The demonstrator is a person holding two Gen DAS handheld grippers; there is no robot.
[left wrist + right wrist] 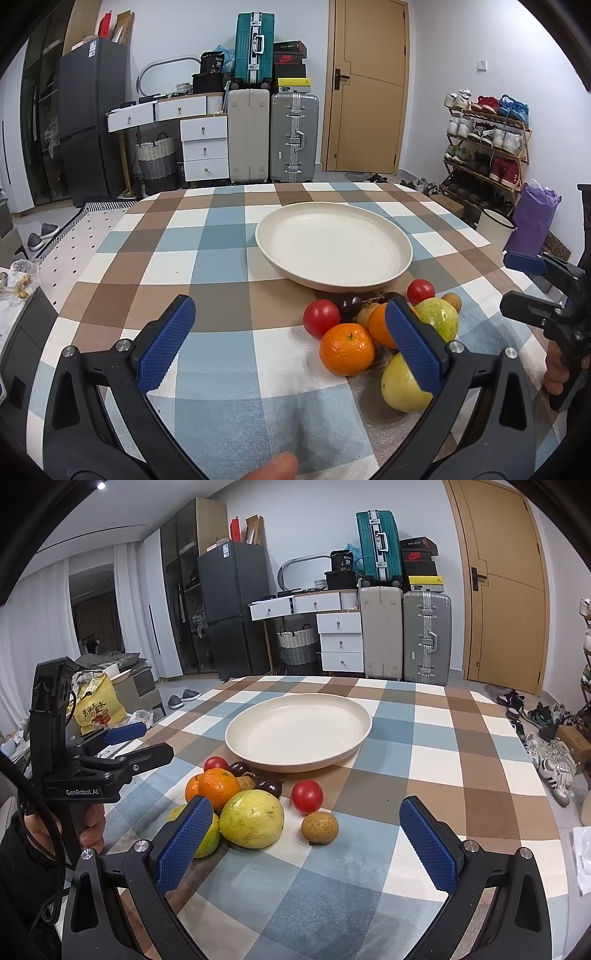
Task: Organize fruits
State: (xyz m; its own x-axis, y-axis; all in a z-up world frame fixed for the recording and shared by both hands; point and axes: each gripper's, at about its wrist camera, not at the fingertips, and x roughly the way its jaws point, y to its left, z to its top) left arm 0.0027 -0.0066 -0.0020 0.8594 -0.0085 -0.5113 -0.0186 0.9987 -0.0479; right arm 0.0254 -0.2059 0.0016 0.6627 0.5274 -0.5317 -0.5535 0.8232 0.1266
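So far nothing is moved: the checked worktop (pixel 424 746) carries an empty plate (pixel 255 753) at mid-frame, fruit (pixel 252 824) heaped just below it. Left claw (pixel 290 345) and right claw (pixel 306 849) gape, holding nothing. Next, probably, the small brown fruit (pixel 320 827), standing apart.

both wrist views sit low over the checked tabletop (pixel 229 350), facing along their fingers toward the far wall. the left view stands left of the fruit pile (pixel 384 332), the right view right of it (pixel 240 805). both share the plate (pixel 332 218) (pixel 295 701), suitcases and door.
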